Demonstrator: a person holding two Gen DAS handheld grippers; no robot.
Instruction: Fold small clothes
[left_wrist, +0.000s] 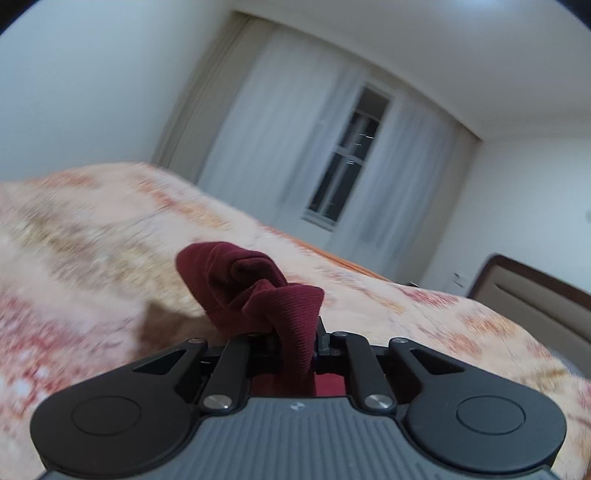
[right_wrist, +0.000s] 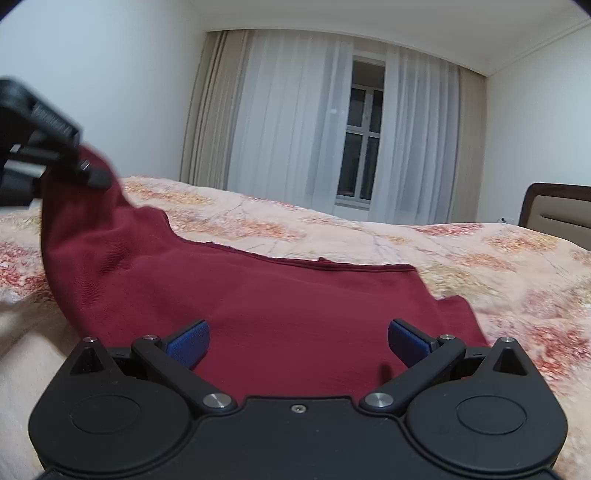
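Note:
A dark red garment (right_wrist: 280, 295) lies spread on the floral bed cover (right_wrist: 480, 251). My left gripper (left_wrist: 295, 339) is shut on a bunched fold of the red garment (left_wrist: 255, 288), which sticks out past the fingers. In the right wrist view the left gripper (right_wrist: 92, 177) shows at the far left, lifting one corner of the garment above the bed. My right gripper (right_wrist: 297, 343) is open and empty, its blue pads (right_wrist: 188, 343) spread wide just above the near part of the garment.
The bed cover (left_wrist: 92, 240) fills the lower half of both views. A brown headboard (right_wrist: 557, 210) stands at the right. White curtains and a window (right_wrist: 362, 162) are on the far wall behind the bed.

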